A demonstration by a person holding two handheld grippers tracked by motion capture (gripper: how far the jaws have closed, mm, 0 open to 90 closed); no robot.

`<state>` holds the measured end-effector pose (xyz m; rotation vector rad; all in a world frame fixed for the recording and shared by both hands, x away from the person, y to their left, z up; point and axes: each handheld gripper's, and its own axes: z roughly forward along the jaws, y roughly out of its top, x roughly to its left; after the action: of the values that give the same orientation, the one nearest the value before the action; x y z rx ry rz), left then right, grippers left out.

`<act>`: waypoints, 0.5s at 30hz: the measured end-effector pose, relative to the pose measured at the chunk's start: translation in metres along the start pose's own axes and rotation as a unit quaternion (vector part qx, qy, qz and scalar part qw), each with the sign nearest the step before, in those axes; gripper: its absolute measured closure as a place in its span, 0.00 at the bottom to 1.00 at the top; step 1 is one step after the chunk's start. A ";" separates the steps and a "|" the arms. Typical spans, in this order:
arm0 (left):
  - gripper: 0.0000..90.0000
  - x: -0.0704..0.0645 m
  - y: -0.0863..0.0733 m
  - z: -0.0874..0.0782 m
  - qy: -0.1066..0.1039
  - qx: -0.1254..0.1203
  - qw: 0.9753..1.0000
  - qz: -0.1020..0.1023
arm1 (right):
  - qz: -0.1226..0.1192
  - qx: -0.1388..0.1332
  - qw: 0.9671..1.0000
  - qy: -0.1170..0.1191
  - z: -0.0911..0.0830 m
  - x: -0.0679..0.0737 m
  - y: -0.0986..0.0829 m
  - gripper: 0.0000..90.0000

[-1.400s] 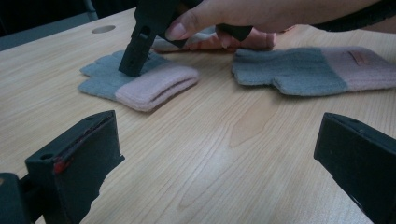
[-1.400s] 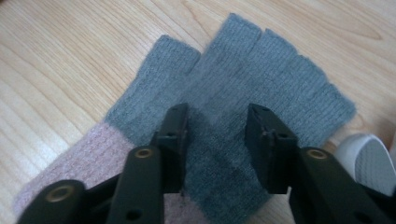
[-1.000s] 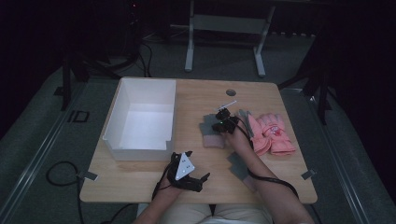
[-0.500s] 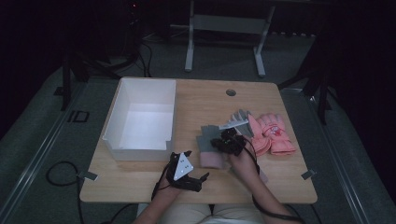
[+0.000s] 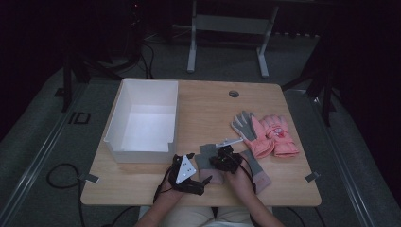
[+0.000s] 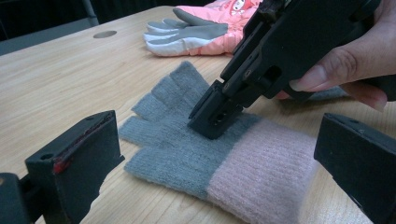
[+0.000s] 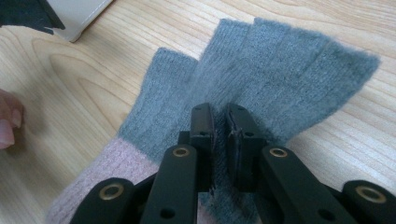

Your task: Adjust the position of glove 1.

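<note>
A fingerless knit glove (image 6: 187,140), grey over the palm and finger stubs with a pale pink ribbed cuff, lies flat on the wooden counter (image 5: 208,109) near its front edge, between the two hands. A second glove of the same make (image 5: 253,165) lies just to its right. The right hand-held gripper (image 7: 219,123) has its jaws pressed nearly together, tips down on the grey palm and pinching a small fold of the knit. The left hand-held gripper (image 6: 210,163) stands spread wide, one jaw either side of the glove, touching nothing. A pink and grey padded glove pair (image 5: 265,135) rests farther back on the right; a white bin (image 5: 142,118) sits at the left.
</note>
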<state>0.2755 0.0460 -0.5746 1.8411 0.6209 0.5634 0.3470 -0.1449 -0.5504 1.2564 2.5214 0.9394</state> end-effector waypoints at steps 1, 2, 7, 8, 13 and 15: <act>0.00 0.000 0.000 0.000 0.000 0.002 1.000 0.000 | 0.007 -0.004 1.000 0.002 0.000 0.000 -0.001 0.89; 0.00 0.000 0.000 0.000 0.000 0.002 1.000 0.000 | 0.007 -0.004 1.000 0.002 0.000 0.000 -0.001 0.89; 0.00 0.000 0.000 0.000 -0.002 0.002 1.000 0.000 | 0.003 -0.037 0.999 -0.001 -0.027 -0.011 0.009 0.77; 0.00 0.000 0.000 0.000 -0.002 0.002 1.000 0.000 | -0.008 -0.051 0.999 0.005 -0.036 -0.017 0.011 0.73; 0.00 0.000 0.000 0.001 -0.003 0.003 1.000 0.001 | -0.045 -0.077 0.996 0.007 -0.066 -0.040 0.011 0.68; 0.00 0.000 0.001 0.001 -0.003 0.004 1.000 0.002 | -0.057 -0.076 0.995 0.013 -0.081 -0.057 0.001 0.68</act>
<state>0.2764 0.0453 -0.5744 1.8525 0.6162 0.5590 0.3506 -0.2258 -0.4924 1.0520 2.4583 1.1036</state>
